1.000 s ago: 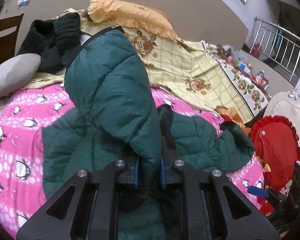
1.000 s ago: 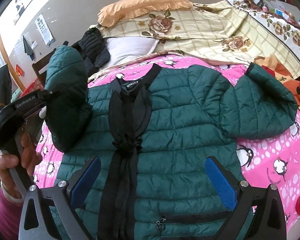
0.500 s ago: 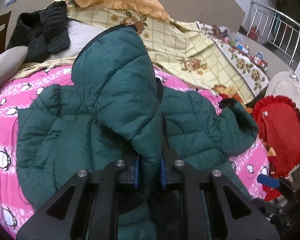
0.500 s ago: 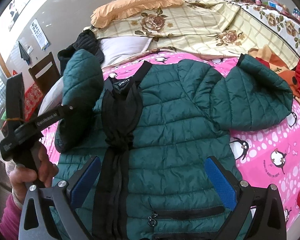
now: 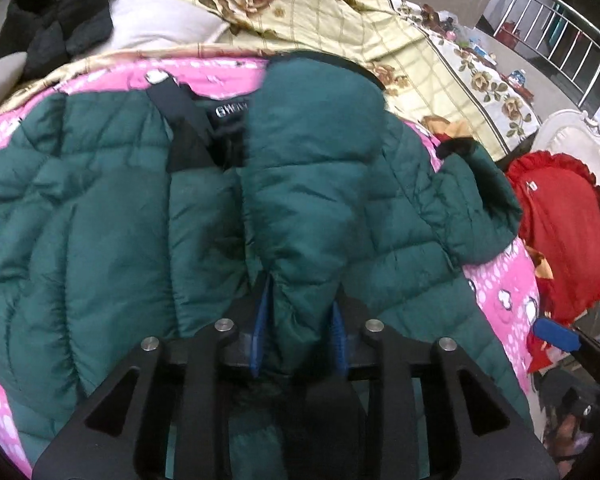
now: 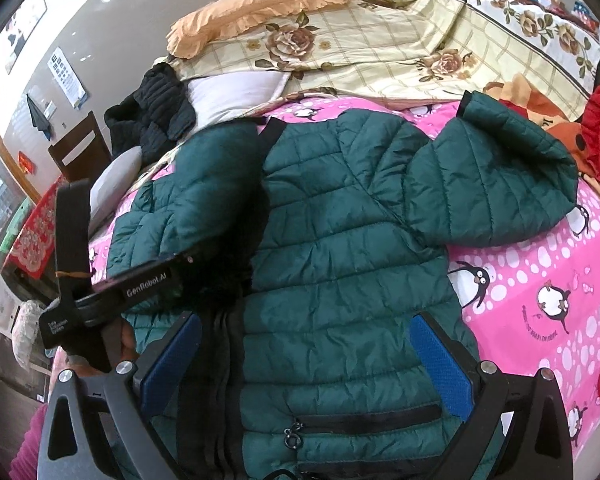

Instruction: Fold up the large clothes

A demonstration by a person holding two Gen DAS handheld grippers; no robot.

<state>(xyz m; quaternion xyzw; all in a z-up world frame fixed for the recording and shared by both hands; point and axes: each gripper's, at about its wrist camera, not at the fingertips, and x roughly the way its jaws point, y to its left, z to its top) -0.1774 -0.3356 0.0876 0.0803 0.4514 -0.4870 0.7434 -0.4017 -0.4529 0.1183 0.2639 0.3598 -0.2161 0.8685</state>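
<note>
Since a moment ago the left hand-held gripper, pinching the jacket's left sleeve, has swung it over the jacket on the bed; right hand-held gripper spread, idle; other sleeve unfolded.

The sleeve hides the end of the collar label and buries most of the left gripper's blue pads. The jacket's hem runs off the right-wrist view's bottom edge.
</note>
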